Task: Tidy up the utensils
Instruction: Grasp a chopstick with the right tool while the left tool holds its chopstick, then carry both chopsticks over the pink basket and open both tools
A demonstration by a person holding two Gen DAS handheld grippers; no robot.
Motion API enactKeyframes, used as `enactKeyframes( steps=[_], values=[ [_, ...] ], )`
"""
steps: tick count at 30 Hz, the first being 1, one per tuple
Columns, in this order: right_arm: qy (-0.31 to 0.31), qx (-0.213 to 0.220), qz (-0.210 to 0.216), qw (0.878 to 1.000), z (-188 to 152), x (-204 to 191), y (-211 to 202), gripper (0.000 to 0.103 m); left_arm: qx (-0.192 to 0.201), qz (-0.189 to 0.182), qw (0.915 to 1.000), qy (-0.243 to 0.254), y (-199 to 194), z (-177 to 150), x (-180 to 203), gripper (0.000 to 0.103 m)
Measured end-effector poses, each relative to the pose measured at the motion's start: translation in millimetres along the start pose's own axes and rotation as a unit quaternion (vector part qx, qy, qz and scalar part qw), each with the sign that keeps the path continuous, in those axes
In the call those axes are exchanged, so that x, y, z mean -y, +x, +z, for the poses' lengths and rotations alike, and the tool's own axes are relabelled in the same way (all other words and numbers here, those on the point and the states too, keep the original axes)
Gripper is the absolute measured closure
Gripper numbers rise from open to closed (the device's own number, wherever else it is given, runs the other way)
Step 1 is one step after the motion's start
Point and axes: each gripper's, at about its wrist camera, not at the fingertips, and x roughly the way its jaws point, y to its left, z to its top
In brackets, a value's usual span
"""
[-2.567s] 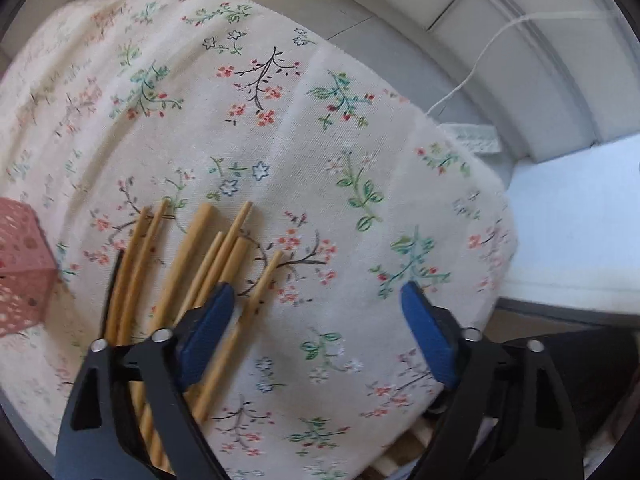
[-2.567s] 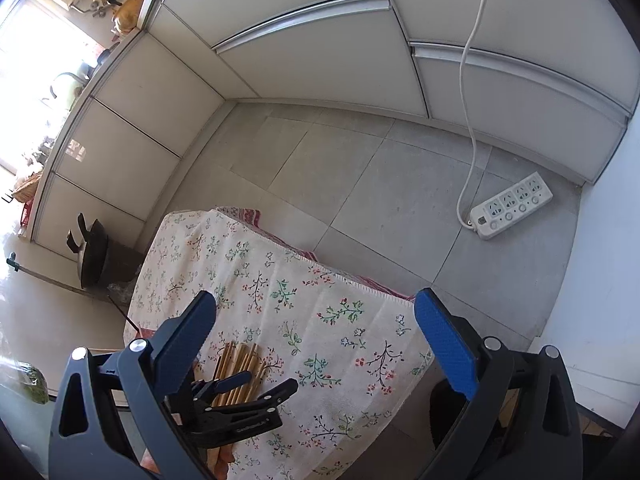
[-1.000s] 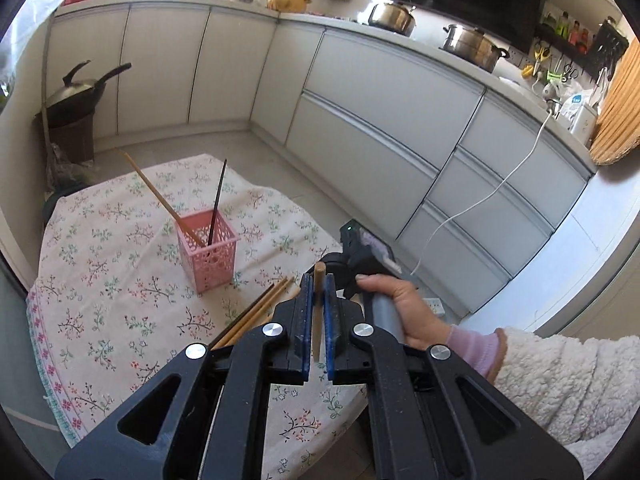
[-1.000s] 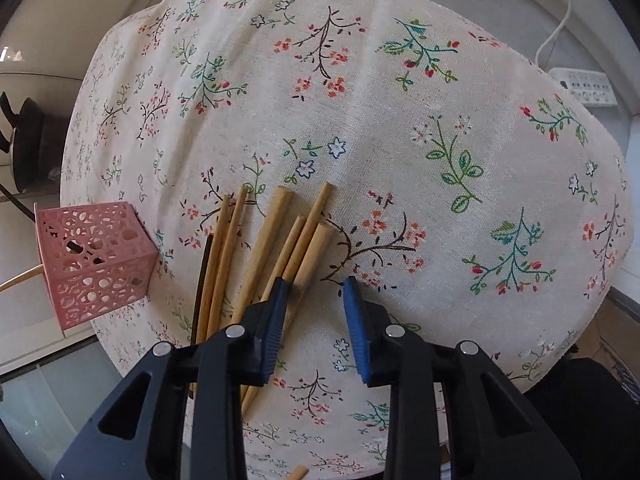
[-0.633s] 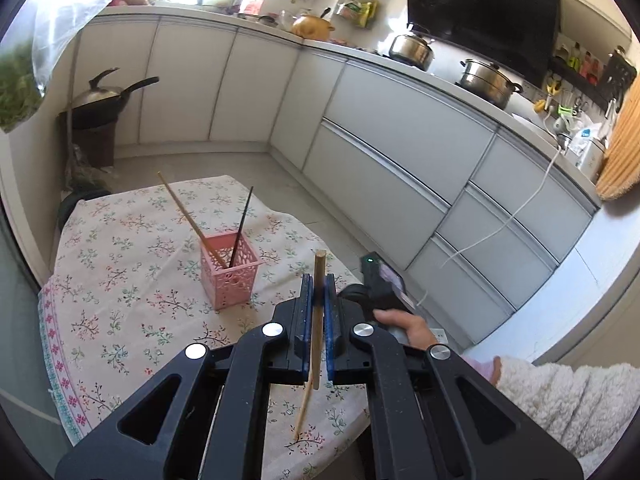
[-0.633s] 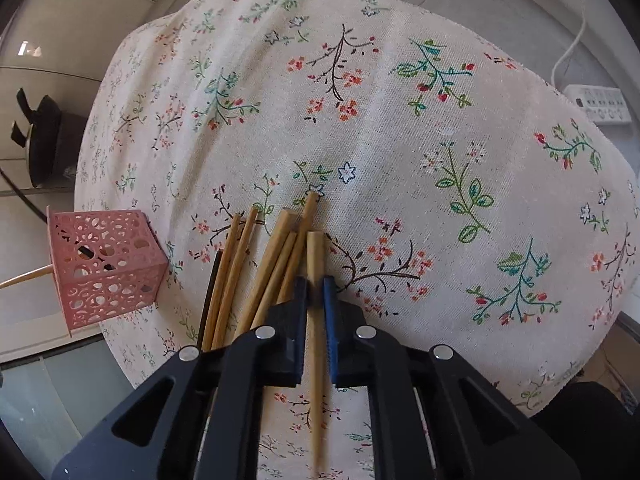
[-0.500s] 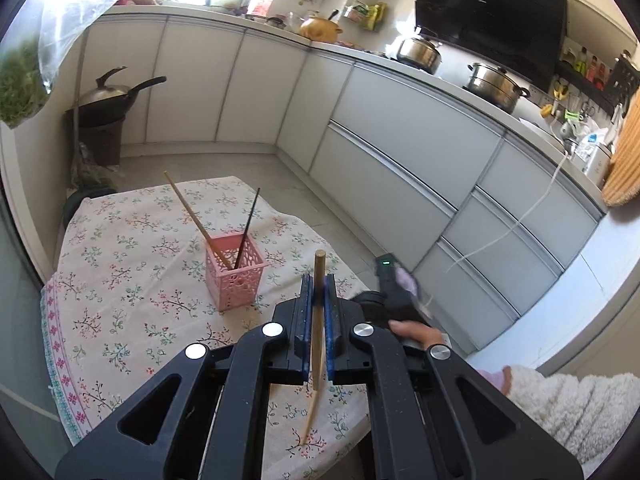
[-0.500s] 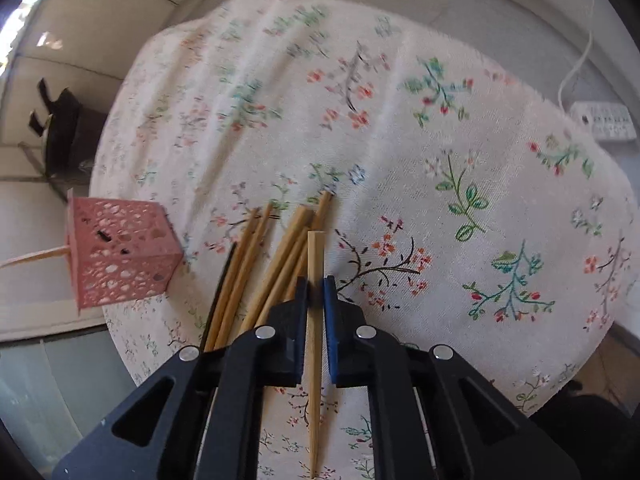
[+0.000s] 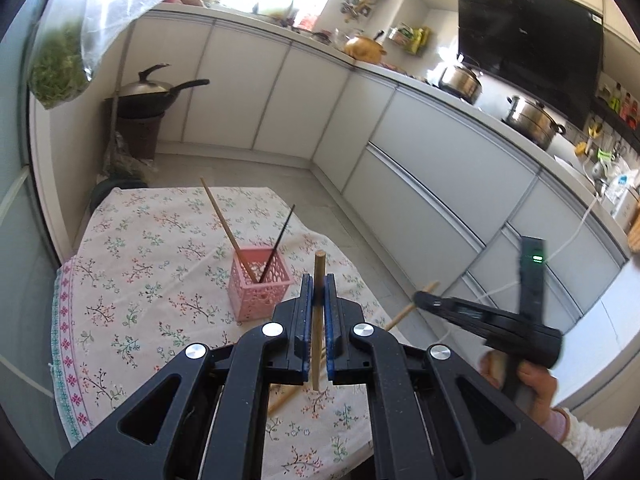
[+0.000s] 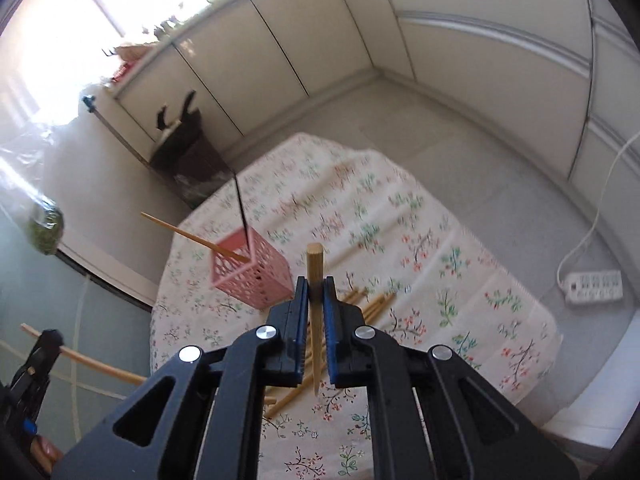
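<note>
My left gripper point(image 9: 315, 284) is shut on a bamboo chopstick point(image 9: 319, 268), held upright above the floral tablecloth point(image 9: 132, 264). Just beyond it stands a pink perforated basket point(image 9: 259, 288) with one bamboo and one black chopstick leaning in it. My right gripper point(image 10: 316, 286) is shut on another bamboo chopstick point(image 10: 314, 260), high above the table. Below it, several loose bamboo chopsticks point(image 10: 372, 304) lie beside the pink basket point(image 10: 252, 276). In the left wrist view the right gripper point(image 9: 420, 299) hangs at the right, a hand point(image 9: 520, 376) on its handle.
A power strip point(image 10: 594, 288) and its cord lie on the floor right of the table. A wok point(image 9: 156, 92) sits on a dark stand past the far corner. White cabinets point(image 9: 420, 152) line the walls. A bag of greens point(image 9: 60, 68) hangs at upper left.
My right gripper closed on one chopstick from the pile and lifted it well clear of the cloth, tilting up toward the room. My left gripper kept its chopstick and barely moved.
</note>
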Motion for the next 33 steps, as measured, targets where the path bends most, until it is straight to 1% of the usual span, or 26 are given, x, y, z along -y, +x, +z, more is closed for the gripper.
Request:
enactKeyframes(
  steps=[3, 5, 8, 13, 15, 19, 22, 25, 27, 29, 31, 33],
  values=[
    [0.003, 0.03, 0.013, 0.999, 11.9, -5.2, -14.3, 0.095, 0.013, 0.006, 0.9999, -0.01, -0.5, 5.8, 1.7, 0.098],
    [0.007, 0.058, 0.024, 0.998, 22.1, -6.8, -29.6, 0.095, 0.022, 0.014, 0.9995, -0.016, -1.4, 11.1, 3.4, 0.098],
    [0.009, 0.086, 0.043, 0.995, 37.0, -12.1, -50.9, 0.095, 0.036, 0.021, 0.9989, -0.024, -3.2, 22.5, 6.2, 0.098],
    [0.014, 0.133, 0.063, 0.989, 67.4, -24.2, -72.5, 0.095, 0.082, 0.043, 0.9954, -0.024, -11.4, 55.1, 12.5, 0.098],
    [0.011, 0.145, 0.07, 0.987, 78.8, -30.7, -76.1, 0.095, 0.1, 0.049, 0.9935, -0.025, -12.1, 70.4, 13.8, 0.098],
    [0.0, 0.167, 0.077, 0.983, 98.2, -47.1, -79.4, 0.095, 0.122, 0.074, 0.9895, -0.023, 0.0, 96.1, 14.4, 0.098],
    [-0.011, 0.171, 0.078, 0.982, 105.2, -57.2, -71.5, 0.095, 0.127, 0.091, 0.9875, -0.026, 17.1, 107.3, 9.8, 0.098],
    [-0.017, 0.164, 0.07, 0.984, 107.8, -61.3, -54.3, 0.095, 0.125, 0.115, 0.985, -0.026, 38.7, 109.5, 0.3, 0.098],
    [-0.016, 0.151, 0.069, 0.986, 108.1, -61.1, -41.0, 0.095, 0.118, 0.123, 0.9846, -0.037, 52.6, 105.5, -12.2, 0.098],
    [-0.011, 0.138, 0.066, 0.988, 109.4, -59.2, -26.9, 0.095, 0.11, 0.124, 0.9849, -0.051, 61.8, 103.7, -24.0, 0.098],
    [-0.007, 0.133, 0.062, 0.989, 109.4, -58.4, -19.2, 0.095, 0.098, 0.126, 0.9851, -0.064, 71.6, 100.5, -36.3, 0.098],
    [-0.004, 0.13, 0.061, 0.99, 110.8, -58.3, -13.8, 0.095, 0.094, 0.132, 0.9842, -0.072, 76.8, 97.0, -44.9, 0.099]
  ],
)
